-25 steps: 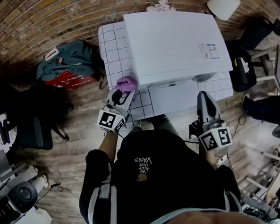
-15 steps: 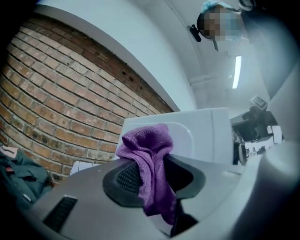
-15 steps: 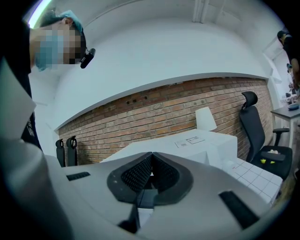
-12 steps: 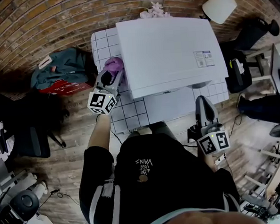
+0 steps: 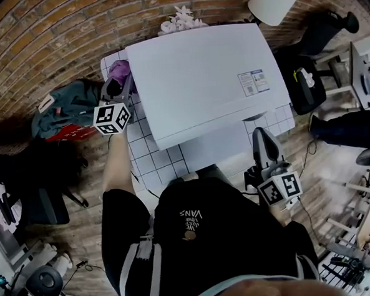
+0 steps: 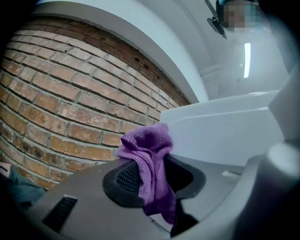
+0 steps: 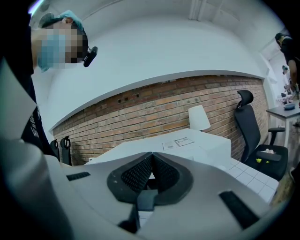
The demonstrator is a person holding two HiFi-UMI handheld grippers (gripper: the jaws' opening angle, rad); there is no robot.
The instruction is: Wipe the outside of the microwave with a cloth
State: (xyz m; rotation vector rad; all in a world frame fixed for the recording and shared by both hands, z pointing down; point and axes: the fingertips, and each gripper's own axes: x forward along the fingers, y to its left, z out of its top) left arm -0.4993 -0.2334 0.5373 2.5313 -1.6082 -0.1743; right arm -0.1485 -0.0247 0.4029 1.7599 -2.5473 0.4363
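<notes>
While I'm on the left side wall of the big white boxy microwave (image 5: 199, 81), near its back, my left gripper (image 5: 117, 82) clamps the purple terry cloth (image 6: 149, 154) so a fold can bear on the panel. Right gripper (image 7: 151, 168) idles out front, jaws together, empty.

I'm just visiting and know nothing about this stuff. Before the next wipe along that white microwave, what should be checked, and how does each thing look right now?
1. Cloth gripped: ok. The left gripper has its jaws shut on the purple cloth.
2. Cloth pressed against the microwave: cannot tell. It sits close beside the left side, near the back corner.
3. Right gripper out of the way: ok. It is shut and empty, off the microwave's front.
4. Top free of loose things: ok. Only a label shows there.
</notes>
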